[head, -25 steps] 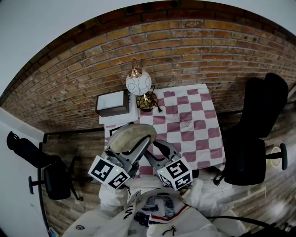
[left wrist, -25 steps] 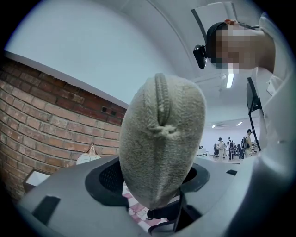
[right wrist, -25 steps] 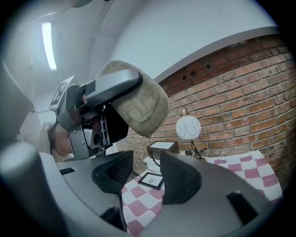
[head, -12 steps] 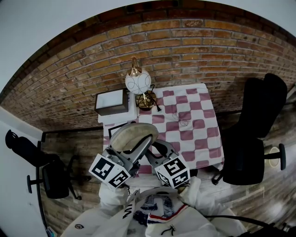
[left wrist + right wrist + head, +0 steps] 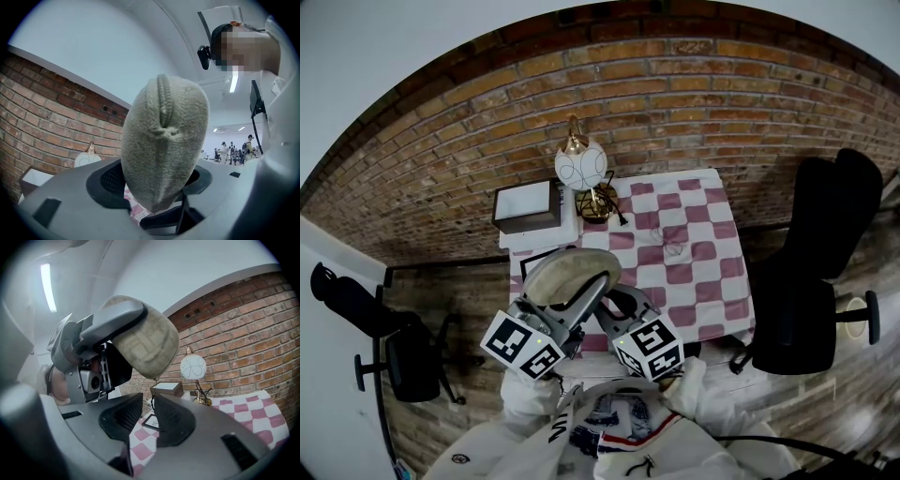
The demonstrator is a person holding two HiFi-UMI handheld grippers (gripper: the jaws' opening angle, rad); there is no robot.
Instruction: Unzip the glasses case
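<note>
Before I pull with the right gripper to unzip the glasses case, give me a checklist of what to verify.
1. Glasses case clamped in left gripper: ok.
2. Zip pull hangs between right gripper jaws: ok.
3. Pull pinched: not ok; the jaws have just been closing, but a gap shows.
4. Zip shut at the visible end: ok.
5. Case raised clear of the table: ok.
</note>
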